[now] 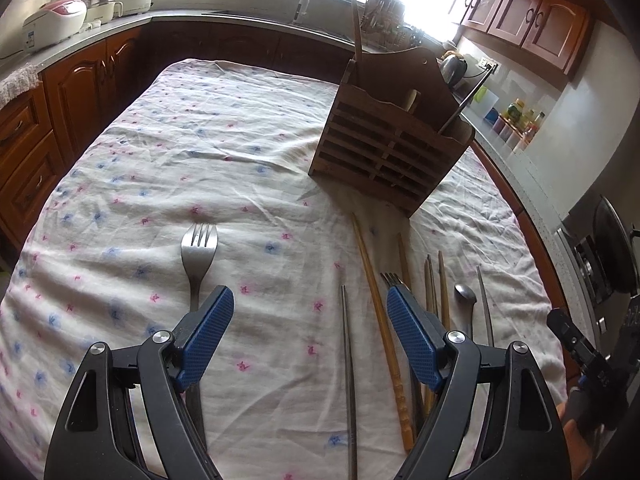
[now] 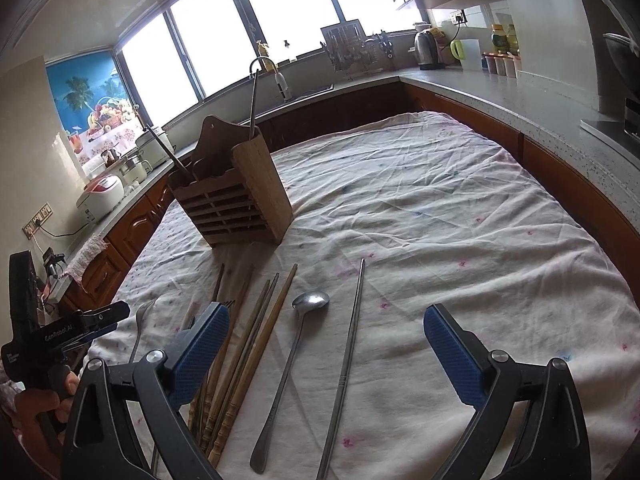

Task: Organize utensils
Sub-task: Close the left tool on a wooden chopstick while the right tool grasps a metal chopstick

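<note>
- Your table wears a wrinkled white tablecloth (image 2: 440, 208) with small pink and blue flowers; the wooden utensil holder (image 2: 232, 196) stands upright on it, a few handles already poking out of its top.
- Just in front of the holder lie the wooden chopsticks (image 2: 248, 344), a metal spoon (image 2: 294, 336) and a metal chopstick (image 2: 352, 332), side by side on the cloth; a fork (image 1: 199, 252) lies apart, left of the holder.
- Your left gripper (image 1: 310, 336) hangs over the cloth, jaws spread wide, nothing held; your right gripper (image 2: 326, 352) likewise gapes empty, short of the holder.
- Behind the holder run a grey countertop (image 2: 500, 88), brown cabinets, a sink tap and bright windows.
</note>
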Demonstrator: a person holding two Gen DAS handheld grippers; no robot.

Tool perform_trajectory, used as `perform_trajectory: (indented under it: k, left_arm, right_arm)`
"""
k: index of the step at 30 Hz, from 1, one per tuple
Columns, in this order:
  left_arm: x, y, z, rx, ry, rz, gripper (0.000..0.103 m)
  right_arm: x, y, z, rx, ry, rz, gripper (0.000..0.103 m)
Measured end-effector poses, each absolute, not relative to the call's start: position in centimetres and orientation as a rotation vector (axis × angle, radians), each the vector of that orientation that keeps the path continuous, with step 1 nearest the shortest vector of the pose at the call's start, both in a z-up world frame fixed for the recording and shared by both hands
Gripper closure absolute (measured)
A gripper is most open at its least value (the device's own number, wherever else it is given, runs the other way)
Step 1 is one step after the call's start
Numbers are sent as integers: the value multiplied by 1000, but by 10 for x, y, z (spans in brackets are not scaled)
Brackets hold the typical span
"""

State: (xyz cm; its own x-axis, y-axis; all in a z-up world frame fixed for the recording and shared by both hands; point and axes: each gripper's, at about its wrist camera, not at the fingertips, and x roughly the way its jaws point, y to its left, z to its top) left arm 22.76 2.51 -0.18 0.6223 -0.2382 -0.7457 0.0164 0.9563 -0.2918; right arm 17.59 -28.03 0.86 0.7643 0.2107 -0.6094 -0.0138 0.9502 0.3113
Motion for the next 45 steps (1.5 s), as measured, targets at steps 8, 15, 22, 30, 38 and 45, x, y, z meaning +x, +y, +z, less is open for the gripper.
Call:
perform_trajectory:
  k: [8, 15, 22, 30, 38, 45]
  left_arm:
    - [272, 1, -9, -224, 967, -214, 46]
    - [307, -26, -20, -171, 1035, -270, 60]
    - [331, -45, -38, -117, 1101, -287, 74]
    - [338, -58, -50, -59, 1124, -277, 84]
    - [341, -66, -51, -34, 1108, -280, 98]
    - [324, -50, -30, -103, 1069, -310, 98]
  right_arm:
    - [217, -285, -9, 317, 792, 118, 42]
    - [247, -283, -23, 294, 862, 111, 55]
    - [269, -282, -38, 253, 918, 83, 68]
    - [284, -275, -47, 183, 945, 56, 81]
    - [285, -271, -49, 161, 936, 58, 98]
    - [272, -276, -32, 265, 910, 123, 99]
